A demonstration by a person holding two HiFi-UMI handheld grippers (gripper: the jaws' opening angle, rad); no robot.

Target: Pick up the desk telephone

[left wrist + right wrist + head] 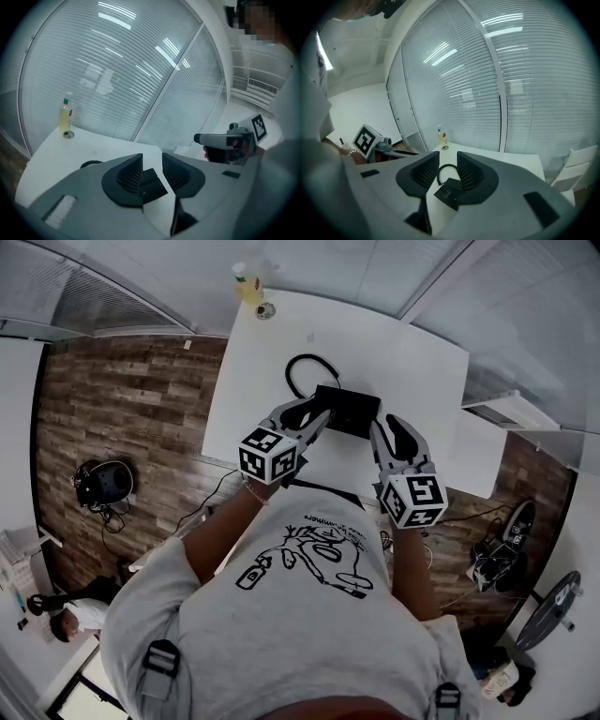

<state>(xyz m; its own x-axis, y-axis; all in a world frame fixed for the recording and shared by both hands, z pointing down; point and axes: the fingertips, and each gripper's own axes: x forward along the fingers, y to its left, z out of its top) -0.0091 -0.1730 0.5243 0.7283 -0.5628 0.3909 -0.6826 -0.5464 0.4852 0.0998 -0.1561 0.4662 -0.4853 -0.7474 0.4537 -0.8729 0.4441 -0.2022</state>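
Black phone [349, 412] sits on white bench [272, 362], near the person's edge. Its cord [300, 371] loops out from the phone's far left corner and lies flat on the bench.

Left claw [322, 417] is at the phone's left end and right claw [376, 429] at its right end, both pointing away from the person and angled down.

Left gripper view: claw [152, 164] released, ribbed pads apart. A corner of the phone [151, 183] shows in the gap, and the pads are not pressing on it.

Right gripper view: claw [448, 169] also released, pads apart. Phone [449, 193] and cord loop are seen through the gap, beyond the pads.

Yellow bottle [248, 284] stands upright at the bench's far edge, well beyond the phone and to its left.
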